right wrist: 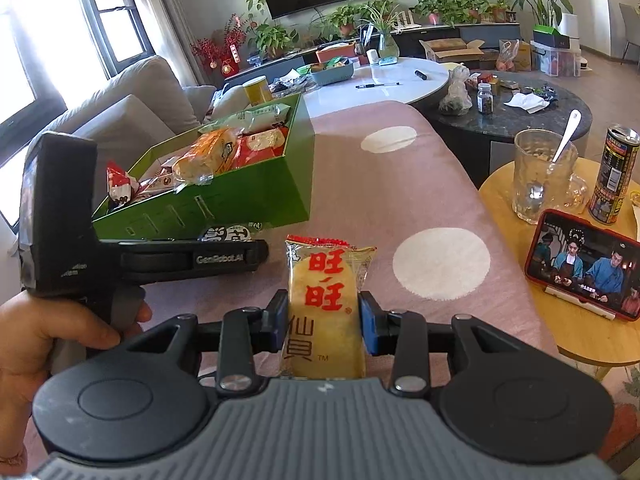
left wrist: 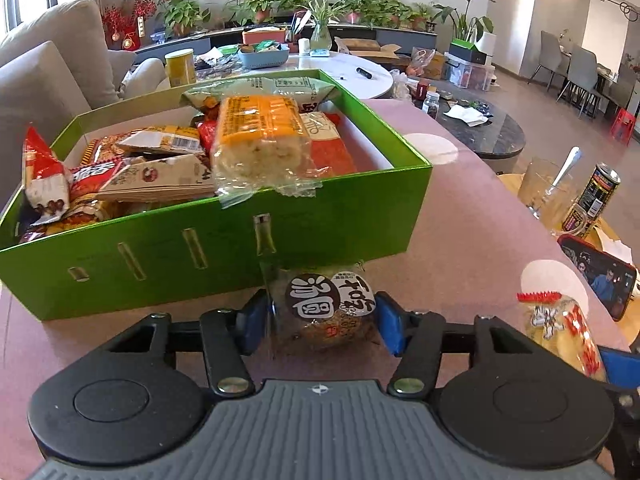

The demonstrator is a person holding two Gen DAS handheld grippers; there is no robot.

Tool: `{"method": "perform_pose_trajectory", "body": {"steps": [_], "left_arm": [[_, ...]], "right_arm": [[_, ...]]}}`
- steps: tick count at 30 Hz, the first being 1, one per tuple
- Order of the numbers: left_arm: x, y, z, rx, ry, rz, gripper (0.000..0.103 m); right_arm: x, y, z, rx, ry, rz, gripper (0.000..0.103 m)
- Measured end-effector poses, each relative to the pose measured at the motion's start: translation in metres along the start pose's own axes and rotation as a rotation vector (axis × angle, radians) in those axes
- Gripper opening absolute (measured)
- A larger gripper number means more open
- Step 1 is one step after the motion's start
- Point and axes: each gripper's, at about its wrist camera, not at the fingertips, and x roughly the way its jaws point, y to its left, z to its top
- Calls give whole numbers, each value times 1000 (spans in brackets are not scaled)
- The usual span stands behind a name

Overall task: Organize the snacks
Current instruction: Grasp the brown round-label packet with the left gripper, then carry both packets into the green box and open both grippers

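A round brown cake in a clear wrapper (left wrist: 330, 312) is clenched between the blue pads of the left tongs (left wrist: 320, 322), low over the pink worktop (left wrist: 460, 240) and just in front of the green box (left wrist: 224, 248). A yellow rice cracker packet (right wrist: 326, 308) is gripped upright in the right tongs (right wrist: 324, 326), further from the box.

The step in hand is judged to be the loading of both snacks into the box. Each packet should be lifted clear of the near wall before being carried over, and released only above a gap, since the wrappers are slippery and crushable.

The box is already piled high; an orange-labelled rice cake pack (left wrist: 260, 140) overhangs the near wall and could be knocked out. Free room is seen mainly at the far right corner. To the right, a glass mug with a spoon (right wrist: 540, 176), a can (right wrist: 614, 176) and a propped phone (right wrist: 584, 264) stand on a small wooden table (right wrist: 560, 332), well apart from the path.
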Motion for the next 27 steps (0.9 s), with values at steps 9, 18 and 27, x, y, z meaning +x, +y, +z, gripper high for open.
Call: {"method": "perform_pose_trajectory", "body": {"steps": [9,18,27], "left_arm": [[-33,25,-18,-18,-43,10,52],[-67,45,-29,-57,-118,8,52],[-88,56,-35,-69,-169,10,52]], "right_arm": [[-7,11,1,-18,-11,2,83],[-13,37,3,-70,-20,22,83],[-12,60,7,-109,-24,46,83]]}}
